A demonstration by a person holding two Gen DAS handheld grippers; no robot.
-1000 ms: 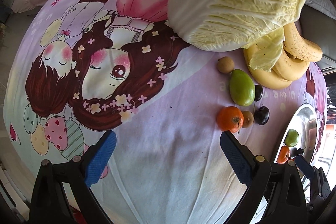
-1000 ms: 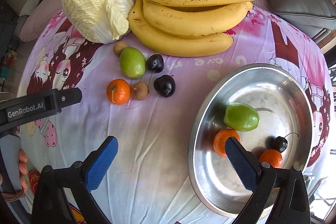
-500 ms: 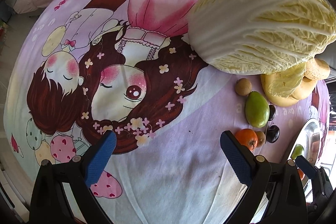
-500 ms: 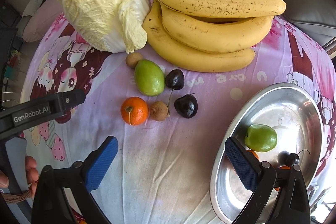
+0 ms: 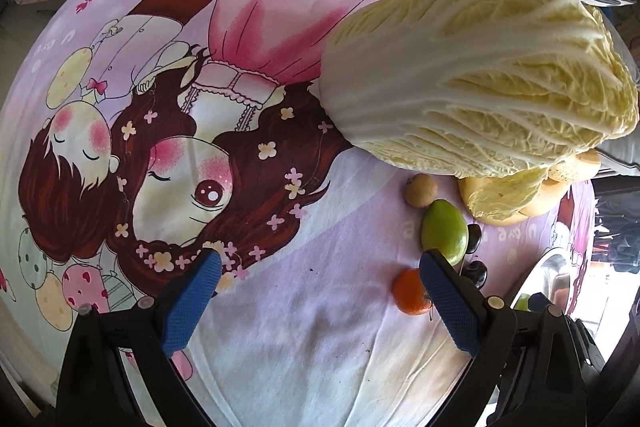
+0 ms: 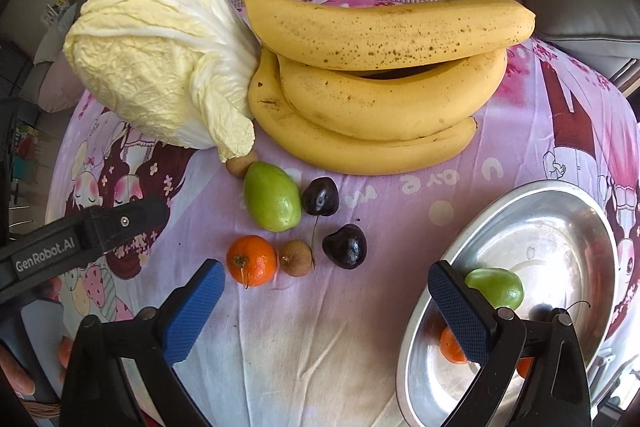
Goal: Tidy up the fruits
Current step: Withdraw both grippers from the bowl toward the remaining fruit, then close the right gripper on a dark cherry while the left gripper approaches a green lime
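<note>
Partway done. Steel bowl (image 6: 560, 211), near right, holds green fruit (image 6: 496, 287), small oranges, cherry. Left on cloth: mandarin (image 6: 251, 260), green mango (image 6: 272, 202), two cherries, two longans, bananas (image 6: 380, 83). Right gripper (image 6: 324, 303) and left gripper (image 5: 318, 297) both gape wide, empty.

Bright daylight fills both views. Glare washes out the far rim of the metal bowl (image 6: 560, 199), and the dark cherry (image 6: 345, 247) left of the bowl carries small highlights. Shadows are soft. Fisheye bending curves the edges, and the corners beyond fall black.
</note>
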